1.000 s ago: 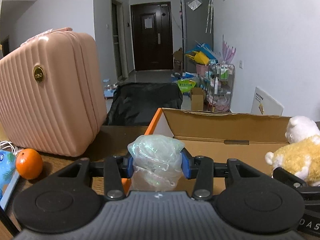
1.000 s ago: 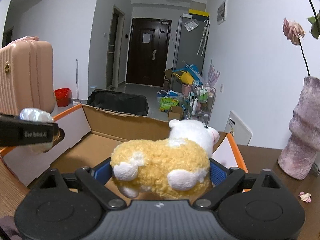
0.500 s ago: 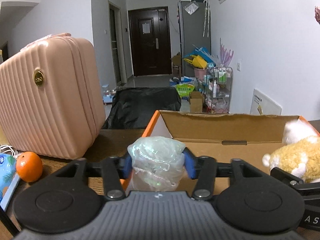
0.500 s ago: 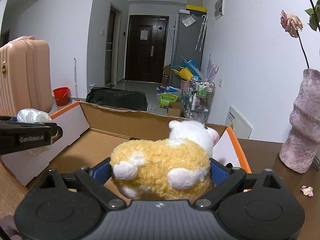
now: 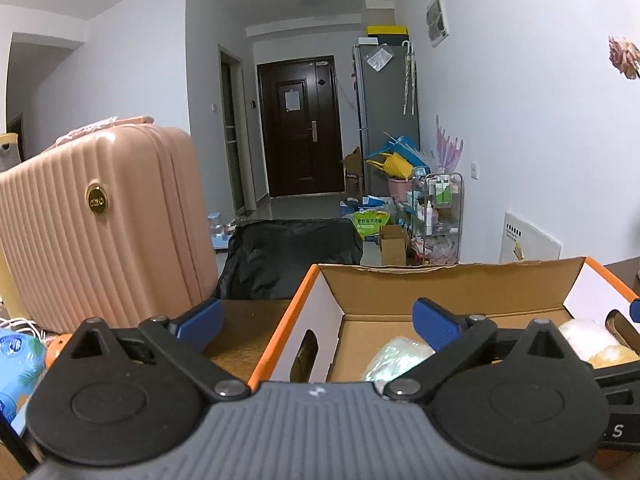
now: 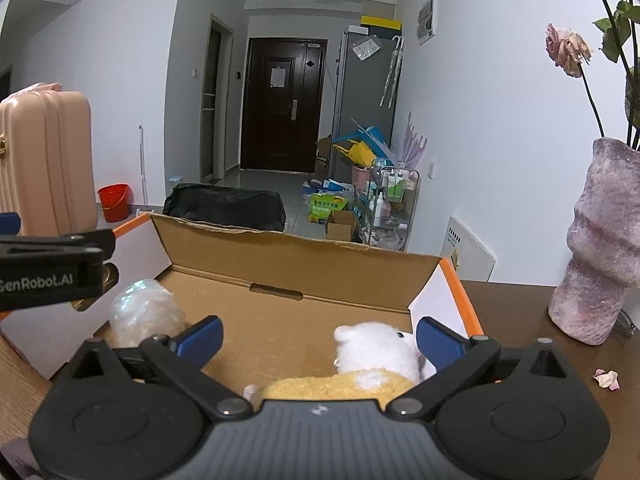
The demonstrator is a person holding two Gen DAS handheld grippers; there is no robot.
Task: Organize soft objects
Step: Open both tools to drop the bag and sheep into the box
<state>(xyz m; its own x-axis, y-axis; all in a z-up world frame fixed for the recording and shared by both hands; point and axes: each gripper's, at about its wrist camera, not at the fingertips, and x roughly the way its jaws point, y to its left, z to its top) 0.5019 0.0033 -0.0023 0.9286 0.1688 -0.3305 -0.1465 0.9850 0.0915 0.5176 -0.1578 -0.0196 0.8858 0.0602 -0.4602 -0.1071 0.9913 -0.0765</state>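
An open cardboard box (image 5: 440,270) (image 6: 300,248) with orange edges stands on the table in front of both grippers. A crumpled clear plastic bag (image 5: 400,356) (image 6: 146,312) lies inside it at the left. Over the box's left wall my left gripper (image 5: 316,320) has its jaws opening wide, and nothing touches the pads. A yellow and white plush toy (image 6: 376,364) (image 5: 592,340) lies in the box at the right. My right gripper (image 6: 319,340) hangs just above it, jaws opening, and the pads stand clear of the toy.
A pink ribbed suitcase (image 5: 100,220) (image 6: 44,160) stands left of the box, with a blue packet (image 5: 16,364) near it. A mauve vase (image 6: 600,240) with a dried rose stands on the wooden table (image 6: 520,320) at the right, with a petal (image 6: 606,378) beside it.
Both grippers have opened. The plastic bag dropped from the left jaws into the box, and the plush toy dropped from the right jaws into it. The left view tilted upward.
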